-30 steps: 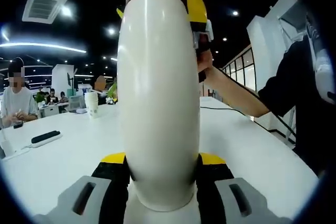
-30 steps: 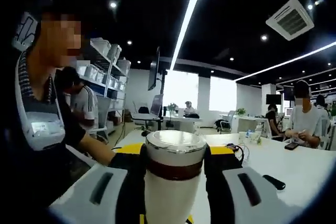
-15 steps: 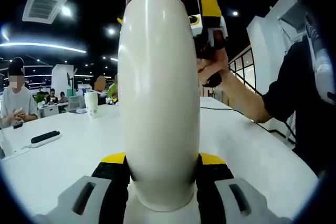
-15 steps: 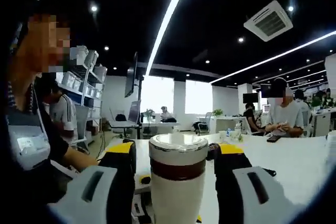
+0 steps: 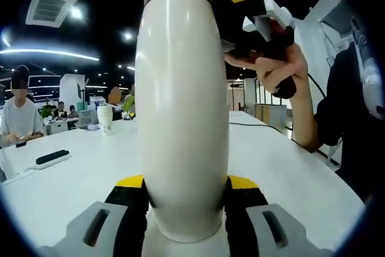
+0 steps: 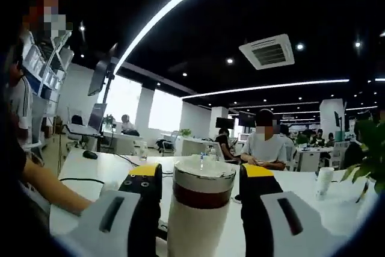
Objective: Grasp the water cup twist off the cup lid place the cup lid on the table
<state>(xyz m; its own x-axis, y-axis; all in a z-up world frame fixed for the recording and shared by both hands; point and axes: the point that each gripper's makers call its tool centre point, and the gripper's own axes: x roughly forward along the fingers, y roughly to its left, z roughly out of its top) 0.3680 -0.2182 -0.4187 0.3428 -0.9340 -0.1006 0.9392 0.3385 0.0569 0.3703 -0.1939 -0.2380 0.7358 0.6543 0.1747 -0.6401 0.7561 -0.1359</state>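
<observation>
Both jaw pairs were clamped on the water cup [image 5: 182, 112].
Your left gripper [image 5: 183, 194] held its cream body at frame centre; your right gripper [image 6: 200, 180] pinched the cup lid [image 6: 204, 174] at lower centre, above the white table [image 5: 78, 179].

right hand-held gripper [image 6: 200, 180] | jaws flank cup lid [image 6: 204, 174] | water cup [image 6: 195, 227] upright | table [image 6: 84, 167] beyond
</observation>
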